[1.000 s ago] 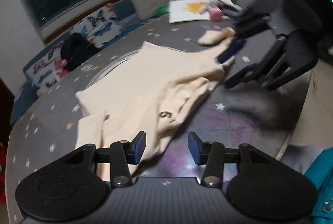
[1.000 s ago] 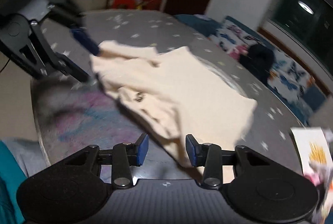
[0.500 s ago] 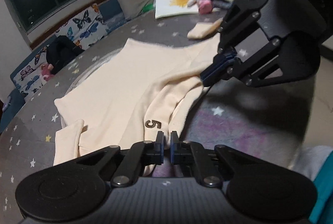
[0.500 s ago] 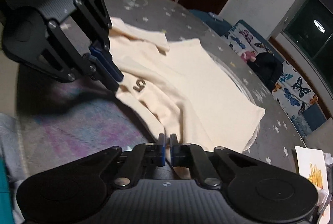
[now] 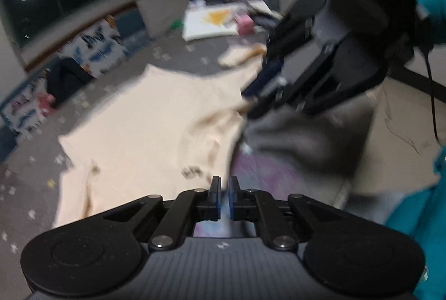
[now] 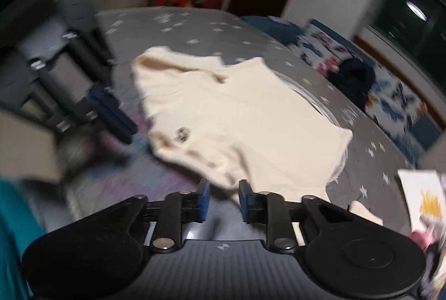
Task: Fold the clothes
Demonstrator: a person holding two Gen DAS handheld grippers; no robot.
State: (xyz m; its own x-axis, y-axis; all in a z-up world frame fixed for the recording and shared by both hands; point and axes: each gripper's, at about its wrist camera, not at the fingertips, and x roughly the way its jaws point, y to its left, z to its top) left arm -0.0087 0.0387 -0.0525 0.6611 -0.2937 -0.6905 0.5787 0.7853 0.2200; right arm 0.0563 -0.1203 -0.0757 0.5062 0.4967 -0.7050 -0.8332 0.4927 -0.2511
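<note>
Now left claw (image 5: pixel 224 196) closed, empty; right claw (image 6: pixel 222 199) open above garment (image 6: pixel 237 116) edge.

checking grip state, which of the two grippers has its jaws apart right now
The right gripper: a clear gap shows between its blue pads. The left gripper has its pads nearly together.

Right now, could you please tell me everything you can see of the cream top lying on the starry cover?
The cream top looks like soft knit cloth, plain except for a small dark mark near its front edge. It lies rumpled and partly folded over itself on the grey starry cover, one sleeve trailing off to the side. The right tongs are open with nothing between them. The left tongs look shut, seemingly empty.
</note>
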